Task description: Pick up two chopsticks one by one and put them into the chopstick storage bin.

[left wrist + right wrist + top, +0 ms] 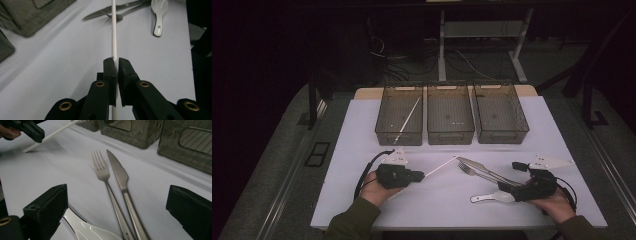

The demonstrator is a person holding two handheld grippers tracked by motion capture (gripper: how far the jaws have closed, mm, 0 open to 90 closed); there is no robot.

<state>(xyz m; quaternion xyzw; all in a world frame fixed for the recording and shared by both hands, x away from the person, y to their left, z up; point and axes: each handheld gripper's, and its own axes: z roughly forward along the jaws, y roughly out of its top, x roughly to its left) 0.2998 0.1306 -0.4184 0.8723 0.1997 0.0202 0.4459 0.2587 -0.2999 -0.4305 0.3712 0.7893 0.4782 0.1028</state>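
Our left gripper [115, 65] is clamped on a white chopstick [114, 32], held just above the tabletop [362, 150] in front of the left bin [399, 116], which already holds another chopstick [408, 119]. Our right gripper [117, 202] stands released over the fork [101, 171], knife [120, 173] and spoon [87, 231], all unsorted, as we judge it.

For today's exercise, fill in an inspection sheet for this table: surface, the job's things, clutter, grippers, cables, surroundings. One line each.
Surface: white table, flat.
Job's things: white chopstick clamped in left gripper; another chopstick lies in left bin.
Clutter: fork, knife, white spoon; two more bins.
Grippers: left shut on chopstick; right gripper open above the spoon.
Cables: black lead at left gripper.
Surroundings: dark floor, desk legs.
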